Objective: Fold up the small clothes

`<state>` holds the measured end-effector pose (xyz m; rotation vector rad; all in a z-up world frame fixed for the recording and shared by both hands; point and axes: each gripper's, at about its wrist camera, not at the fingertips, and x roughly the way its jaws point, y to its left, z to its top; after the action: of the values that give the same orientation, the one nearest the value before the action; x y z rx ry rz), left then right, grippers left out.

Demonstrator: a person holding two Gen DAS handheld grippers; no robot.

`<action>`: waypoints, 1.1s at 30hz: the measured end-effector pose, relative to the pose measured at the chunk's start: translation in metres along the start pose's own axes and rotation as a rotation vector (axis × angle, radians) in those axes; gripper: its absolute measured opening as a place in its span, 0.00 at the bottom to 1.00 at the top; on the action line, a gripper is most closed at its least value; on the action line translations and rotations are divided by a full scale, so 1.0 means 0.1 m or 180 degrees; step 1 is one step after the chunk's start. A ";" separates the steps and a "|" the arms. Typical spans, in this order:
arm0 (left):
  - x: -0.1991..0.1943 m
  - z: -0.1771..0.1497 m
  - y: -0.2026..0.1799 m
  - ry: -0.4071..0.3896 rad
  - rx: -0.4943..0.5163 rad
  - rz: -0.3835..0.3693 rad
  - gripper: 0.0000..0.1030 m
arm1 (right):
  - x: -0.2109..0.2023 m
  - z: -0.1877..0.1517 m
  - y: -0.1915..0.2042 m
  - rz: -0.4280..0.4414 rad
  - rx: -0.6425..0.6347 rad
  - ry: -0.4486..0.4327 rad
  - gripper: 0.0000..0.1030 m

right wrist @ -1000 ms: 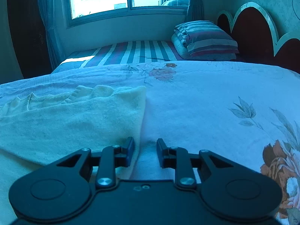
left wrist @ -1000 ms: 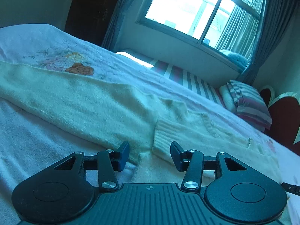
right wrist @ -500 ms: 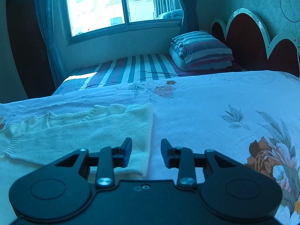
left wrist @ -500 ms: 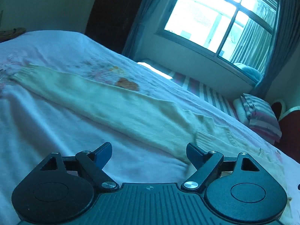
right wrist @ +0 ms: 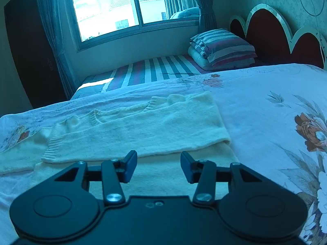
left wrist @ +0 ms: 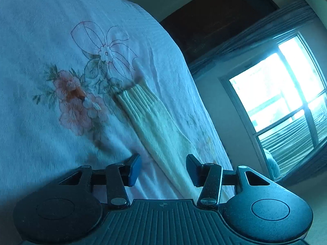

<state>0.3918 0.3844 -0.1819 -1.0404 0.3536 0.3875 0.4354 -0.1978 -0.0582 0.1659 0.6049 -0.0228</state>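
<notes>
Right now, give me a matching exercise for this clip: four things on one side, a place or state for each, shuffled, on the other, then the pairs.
Things:
1. unfolded sleeve
2. folded sleeve
3. striped pillow
4. left gripper

Places or states:
A. by the headboard, under the window
B. laid across the sweater body
C. open, hovering over the sleeve
D. stretched out flat on the floral bedsheet

Pairs: 1-D, 2-B, 3-A, 4-C

Sweater [right wrist: 143, 126] lies on the bedspread [right wrist: 255, 102], pillows [right wrist: 222, 48] behind it.
</notes>
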 end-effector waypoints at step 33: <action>0.24 -2.55 -2.67 0.0604 0.2383 -0.0714 0.02 | 0.58 0.55 -0.94 -0.0066 0.0131 0.0014 0.44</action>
<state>0.5127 0.0430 -0.1081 -0.3721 0.4957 -0.0589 0.5078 -0.2982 -0.0605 0.1996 0.6106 -0.0549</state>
